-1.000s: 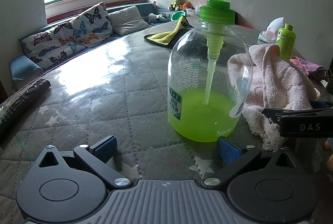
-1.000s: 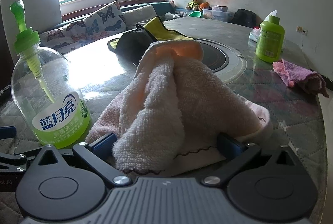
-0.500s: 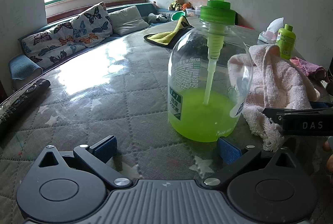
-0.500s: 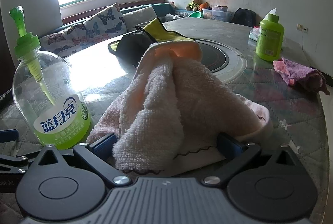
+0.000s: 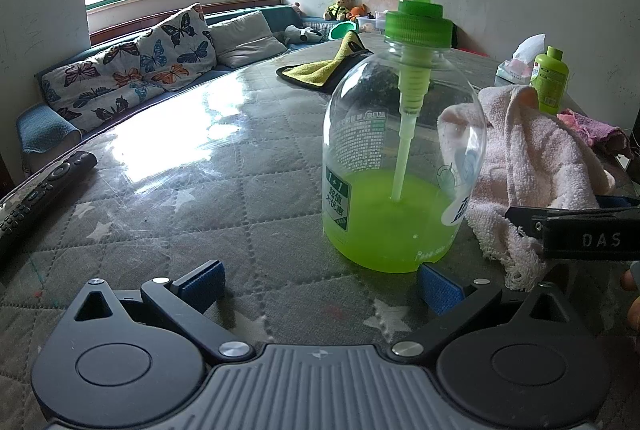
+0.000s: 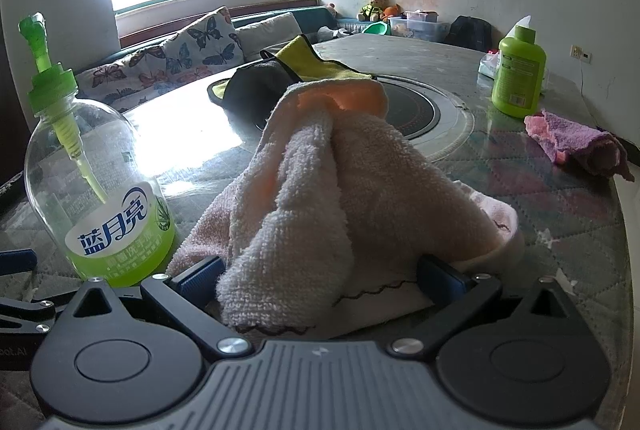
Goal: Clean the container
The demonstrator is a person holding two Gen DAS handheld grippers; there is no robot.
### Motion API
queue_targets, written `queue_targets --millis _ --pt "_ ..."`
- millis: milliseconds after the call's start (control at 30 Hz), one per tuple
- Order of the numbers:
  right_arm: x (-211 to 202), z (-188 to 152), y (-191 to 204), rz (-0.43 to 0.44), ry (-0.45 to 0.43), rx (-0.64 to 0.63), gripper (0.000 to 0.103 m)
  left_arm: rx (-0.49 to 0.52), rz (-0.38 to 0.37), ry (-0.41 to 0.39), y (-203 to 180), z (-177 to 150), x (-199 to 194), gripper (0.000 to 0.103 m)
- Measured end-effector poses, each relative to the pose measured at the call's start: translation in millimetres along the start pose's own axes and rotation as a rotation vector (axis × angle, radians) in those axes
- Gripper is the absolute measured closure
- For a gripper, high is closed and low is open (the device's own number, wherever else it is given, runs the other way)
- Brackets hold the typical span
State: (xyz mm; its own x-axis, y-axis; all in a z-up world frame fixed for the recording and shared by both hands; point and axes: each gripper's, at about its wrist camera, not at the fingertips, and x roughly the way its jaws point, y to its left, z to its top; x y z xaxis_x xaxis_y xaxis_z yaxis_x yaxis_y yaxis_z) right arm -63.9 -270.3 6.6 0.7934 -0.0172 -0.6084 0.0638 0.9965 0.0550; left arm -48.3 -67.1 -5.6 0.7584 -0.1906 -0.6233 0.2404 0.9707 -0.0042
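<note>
A clear pump bottle [image 5: 400,150] with a green pump and green liquid at the bottom stands upright on the quilted table. My left gripper [image 5: 318,286] is open. The bottle's base sits just beyond its fingertips, close to the right finger [image 5: 438,288]. A pale pink towel [image 6: 320,182] lies heaped right of the bottle [image 6: 96,190]. My right gripper [image 6: 320,278] is open wide, with the towel's near end lying between its fingers. In the left wrist view the towel [image 5: 532,150] touches the bottle's right side.
A remote control [image 5: 44,190] lies at the table's left edge. A yellow and black cloth [image 6: 260,86] is behind the towel, beside a round inset hob [image 6: 416,114]. A lime bottle [image 6: 518,74] and a purple cloth [image 6: 576,142] sit far right. A sofa runs behind.
Almost nothing has changed: the right wrist view has shifted very slightly, and both grippers stay open around the same spots.
</note>
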Motion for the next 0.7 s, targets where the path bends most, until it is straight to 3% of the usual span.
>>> queue_targets --millis 700 --pt "0.3 0.0 2.3 -0.008 0.003 -0.008 0.000 0.000 0.000 0.000 -0.3 0.6 -0.4 0.000"
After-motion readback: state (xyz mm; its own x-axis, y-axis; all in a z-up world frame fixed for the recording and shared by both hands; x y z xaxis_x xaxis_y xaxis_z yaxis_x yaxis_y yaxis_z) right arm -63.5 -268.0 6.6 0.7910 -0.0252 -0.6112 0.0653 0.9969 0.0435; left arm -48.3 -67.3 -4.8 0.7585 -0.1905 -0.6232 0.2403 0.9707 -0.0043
